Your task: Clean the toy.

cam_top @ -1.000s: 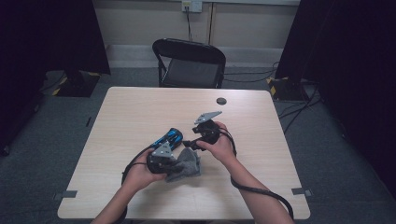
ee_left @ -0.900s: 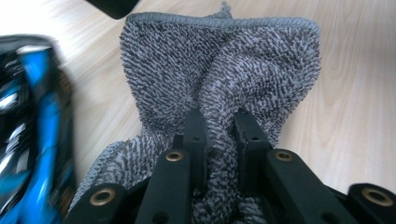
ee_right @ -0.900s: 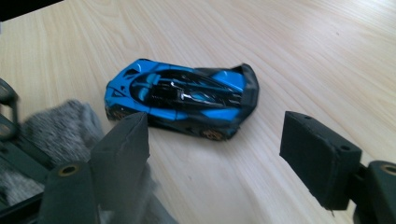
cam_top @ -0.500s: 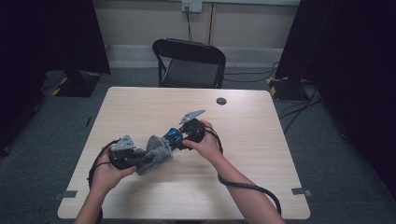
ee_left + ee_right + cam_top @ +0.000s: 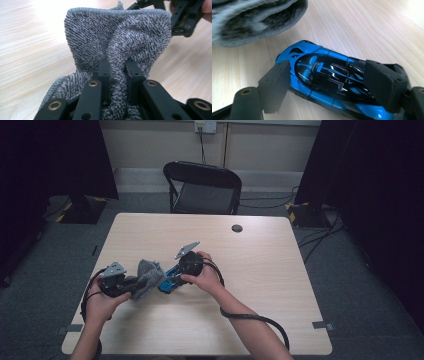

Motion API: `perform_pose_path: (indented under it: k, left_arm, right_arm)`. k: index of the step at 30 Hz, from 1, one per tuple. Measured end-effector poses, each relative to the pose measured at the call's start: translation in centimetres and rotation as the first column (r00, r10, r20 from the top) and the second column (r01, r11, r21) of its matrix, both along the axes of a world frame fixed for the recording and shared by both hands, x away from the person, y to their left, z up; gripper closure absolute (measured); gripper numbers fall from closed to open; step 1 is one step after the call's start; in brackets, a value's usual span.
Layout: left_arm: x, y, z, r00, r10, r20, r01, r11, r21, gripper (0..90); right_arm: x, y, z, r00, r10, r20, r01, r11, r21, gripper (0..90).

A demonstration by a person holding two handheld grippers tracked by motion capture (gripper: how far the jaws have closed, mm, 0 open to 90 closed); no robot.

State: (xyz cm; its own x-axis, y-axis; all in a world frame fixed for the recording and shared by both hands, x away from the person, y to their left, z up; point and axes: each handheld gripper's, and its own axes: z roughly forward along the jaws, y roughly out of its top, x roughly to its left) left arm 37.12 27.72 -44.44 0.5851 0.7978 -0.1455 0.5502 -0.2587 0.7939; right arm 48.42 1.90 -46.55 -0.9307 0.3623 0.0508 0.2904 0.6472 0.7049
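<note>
Blue toy car [image 5: 169, 279] lies on wooden surface [image 5: 260, 285], near middle, landmark for all below. Right claw [image 5: 167, 281] straddles car, one pad [image 5: 274, 86] at each side, jaws wide and just been opening; pads look to rest against car's sides. Grey cloth [image 5: 146, 276] just left of car, bunched up. Left claw [image 5: 134, 282] pinches cloth tight, fold squeezed between narrow jaws. Black chair [image 5: 204, 187] far behind car, past surface edge. Small dark round thing [image 5: 237, 228] behind car, well apart.
</note>
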Motion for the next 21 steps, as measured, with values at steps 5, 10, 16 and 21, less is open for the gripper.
perform_pose_path:
  k: [5,10,16,21]
  left_arm:
    - [0.3,0.4,-0.5,0.9993,0.034,-0.018,-0.034,0.9994,0.0,77.4]
    - [0.6,0.5,-0.8,0.9988,0.044,-0.021,-0.044,0.999,-0.004,77.4]
    - [0.6,0.8,-1.4,0.9969,0.071,-0.033,-0.071,0.9975,0.0,77.3]
    - [1.0,0.7,-2.1,0.9904,0.13,-0.047,-0.128,0.9911,0.035,77.3]
  right_arm:
    - [0.2,0.4,-0.5,0.9999,-0.005,0.011,0.005,1.0,-0.017,17.9]
    - [0.0,0.6,-0.9,0.9985,-0.01,0.054,0.012,0.999,-0.036,18.4]
    - [0.0,0.7,-1.0,0.9961,-0.012,0.087,0.017,0.998,-0.054,18.6]
    - [-0.2,0.1,-1.5,0.9943,-0.015,0.105,0.016,1.0,-0.007,19.0]
